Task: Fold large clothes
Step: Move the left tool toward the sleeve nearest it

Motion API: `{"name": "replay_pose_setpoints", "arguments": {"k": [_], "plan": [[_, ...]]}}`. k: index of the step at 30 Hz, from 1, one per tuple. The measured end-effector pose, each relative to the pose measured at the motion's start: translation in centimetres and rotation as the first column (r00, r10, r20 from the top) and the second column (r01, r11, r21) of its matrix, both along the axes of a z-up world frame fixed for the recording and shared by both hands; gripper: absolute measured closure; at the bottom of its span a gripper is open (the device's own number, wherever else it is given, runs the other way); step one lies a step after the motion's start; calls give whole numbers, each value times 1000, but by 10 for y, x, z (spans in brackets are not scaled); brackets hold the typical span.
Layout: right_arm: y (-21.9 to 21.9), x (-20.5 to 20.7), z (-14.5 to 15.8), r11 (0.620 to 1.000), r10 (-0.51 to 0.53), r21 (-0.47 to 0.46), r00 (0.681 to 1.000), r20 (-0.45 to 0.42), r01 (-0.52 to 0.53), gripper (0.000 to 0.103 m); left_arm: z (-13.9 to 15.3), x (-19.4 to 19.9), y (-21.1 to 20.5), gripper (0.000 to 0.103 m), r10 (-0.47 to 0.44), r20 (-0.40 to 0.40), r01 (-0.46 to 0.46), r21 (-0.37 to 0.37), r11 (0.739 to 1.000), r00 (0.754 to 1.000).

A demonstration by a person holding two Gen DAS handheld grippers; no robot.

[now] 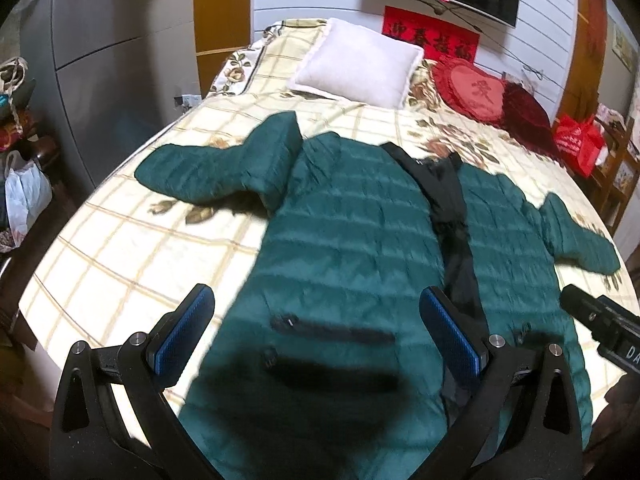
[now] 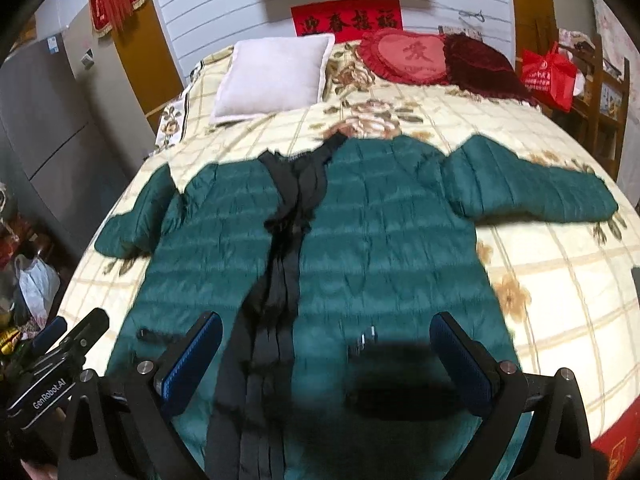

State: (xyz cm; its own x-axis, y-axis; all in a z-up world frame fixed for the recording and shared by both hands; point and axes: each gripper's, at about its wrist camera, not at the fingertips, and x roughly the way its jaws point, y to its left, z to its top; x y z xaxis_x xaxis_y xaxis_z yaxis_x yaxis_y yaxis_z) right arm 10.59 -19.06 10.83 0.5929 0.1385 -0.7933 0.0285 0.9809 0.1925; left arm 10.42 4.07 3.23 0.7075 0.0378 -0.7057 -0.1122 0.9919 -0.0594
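slippery quilted green jacket (image 1: 352, 220) may slide from us; left gripper (image 1: 316, 332) and right gripper (image 2: 326, 354) hover spread, empty.

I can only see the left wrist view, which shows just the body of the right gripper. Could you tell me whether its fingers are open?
Observer: Yes, the right gripper is open and holds nothing, poised over the lower part of the green jacket.
Operator: Thank you. What lies between its fingers?
Observer: The jacket's black front strip runs down just inside the left finger, and a pocket zip pull sits near the middle.
Operator: Is anything on the bed beside the hem on that side?
Observer: Only the checked bedspread shows there.
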Motion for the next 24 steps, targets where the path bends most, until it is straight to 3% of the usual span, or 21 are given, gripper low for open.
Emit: {"name": "replay_pose_setpoints", "arguments": {"k": [8, 15, 24], "plan": [[18, 55, 9, 999, 29, 24, 999, -18, -29, 0, 18, 39, 29, 1, 49, 11, -49, 7, 999, 999], [34, 97, 18, 997, 56, 56, 998, -12, -56, 0, 26, 77, 60, 1, 85, 0, -85, 55, 995, 996], [44, 142, -12, 999, 33, 4, 998, -57, -33, 0, 8, 121, 101, 1, 143, -33, -139, 102, 985, 989]]}}
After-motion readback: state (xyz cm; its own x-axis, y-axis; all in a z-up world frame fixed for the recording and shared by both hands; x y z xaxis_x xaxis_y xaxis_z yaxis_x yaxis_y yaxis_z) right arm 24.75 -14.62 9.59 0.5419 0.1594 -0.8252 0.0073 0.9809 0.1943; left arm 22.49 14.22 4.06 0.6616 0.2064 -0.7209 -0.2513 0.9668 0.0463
